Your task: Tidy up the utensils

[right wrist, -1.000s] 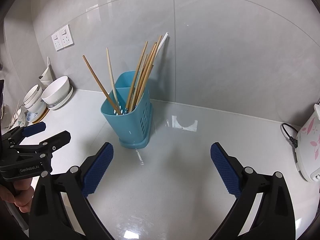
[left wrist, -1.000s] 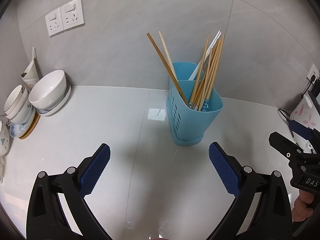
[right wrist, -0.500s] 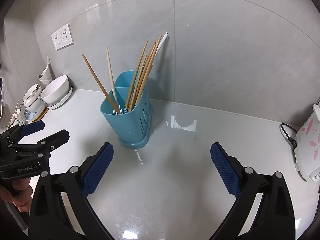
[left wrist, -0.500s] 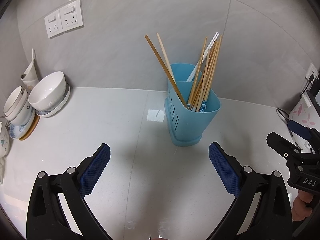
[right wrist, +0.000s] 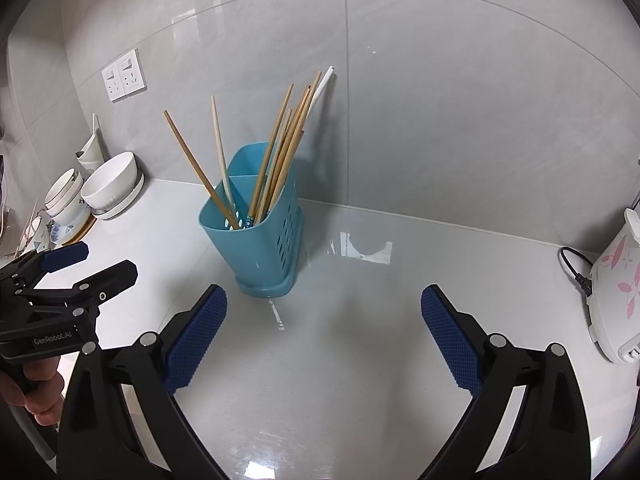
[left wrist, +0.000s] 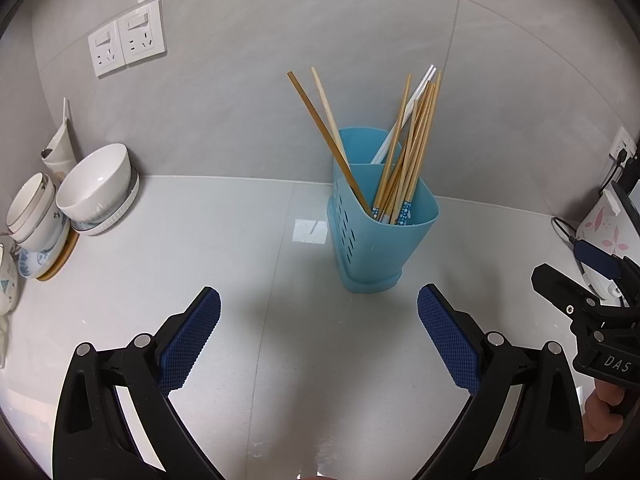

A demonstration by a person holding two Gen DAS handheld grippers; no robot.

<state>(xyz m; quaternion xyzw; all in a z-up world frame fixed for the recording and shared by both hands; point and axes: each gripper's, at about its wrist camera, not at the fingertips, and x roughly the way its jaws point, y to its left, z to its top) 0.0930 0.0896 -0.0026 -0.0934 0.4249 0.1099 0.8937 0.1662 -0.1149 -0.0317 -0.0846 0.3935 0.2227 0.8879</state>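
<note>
We are holding left tongs (left wrist: 319,322) and right tongs (right wrist: 323,318) spread wide, gripping nothing, above tabletop (left wrist: 224,280). Chopsticks (left wrist: 404,148) are standing in blue holder (left wrist: 380,248) near wall, ahead of tongs.

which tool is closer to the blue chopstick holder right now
Left, by a small margin. The left tool hangs open just in front of the blue chopstick holder, nearly centred on it. The right tool is also open, but the holder sits ahead and off to its left.
</note>
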